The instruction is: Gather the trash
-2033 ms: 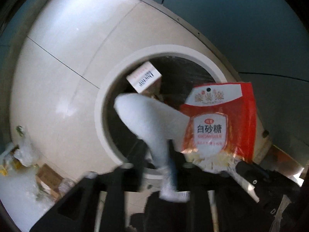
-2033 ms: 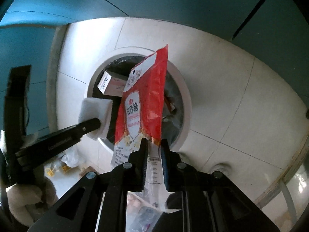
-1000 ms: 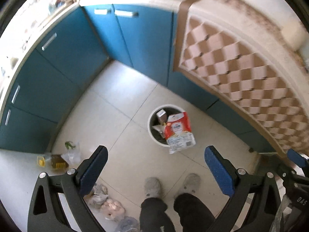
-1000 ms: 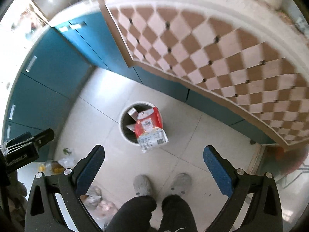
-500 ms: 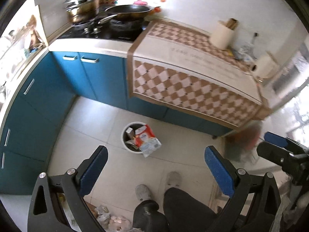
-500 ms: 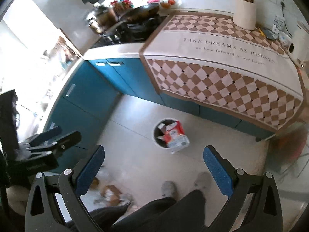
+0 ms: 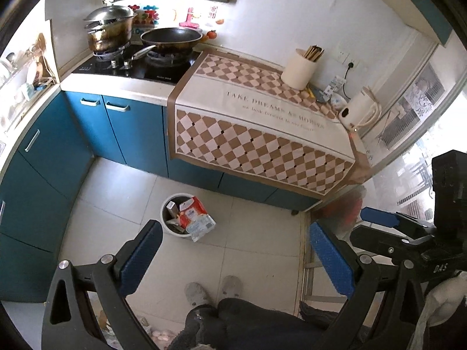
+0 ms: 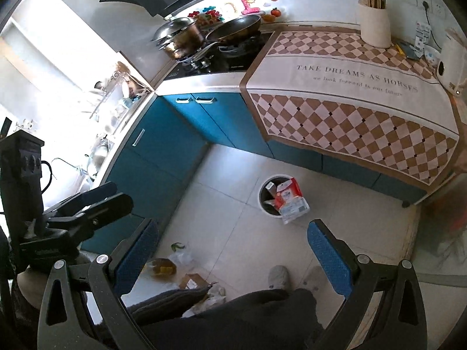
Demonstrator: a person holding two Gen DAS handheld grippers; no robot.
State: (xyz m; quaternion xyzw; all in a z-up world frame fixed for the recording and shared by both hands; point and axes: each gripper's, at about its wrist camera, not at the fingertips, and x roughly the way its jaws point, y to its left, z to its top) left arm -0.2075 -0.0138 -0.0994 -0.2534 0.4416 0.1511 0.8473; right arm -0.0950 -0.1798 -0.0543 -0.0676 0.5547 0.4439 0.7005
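Observation:
A white round trash bin [image 7: 175,232] stands on the tiled floor below the counter. A red and white sugar bag [image 7: 195,214] lies across its rim, half hanging out, beside a small box inside. My left gripper [image 7: 235,259] is held high above the floor, open and empty. The right wrist view shows the same bin [image 8: 270,214] and bag [image 8: 290,199], with my right gripper [image 8: 232,255] also open and empty, far above them. Each gripper shows at the edge of the other's view.
Loose trash lies on the floor at lower left: plastic bags [image 8: 163,265] and a cardboard piece [image 8: 192,281]. The person's slippered feet [image 7: 195,293] stand near the bin. Blue cabinets [image 7: 131,128], a checkered counter cloth [image 7: 256,134], a stove with pans and a kettle [image 7: 357,113] surround the floor.
Two seconds ago both grippers were shut on trash over the bin. They have let go, opened, and risen high; the sugar bag now rests on the bin rim.

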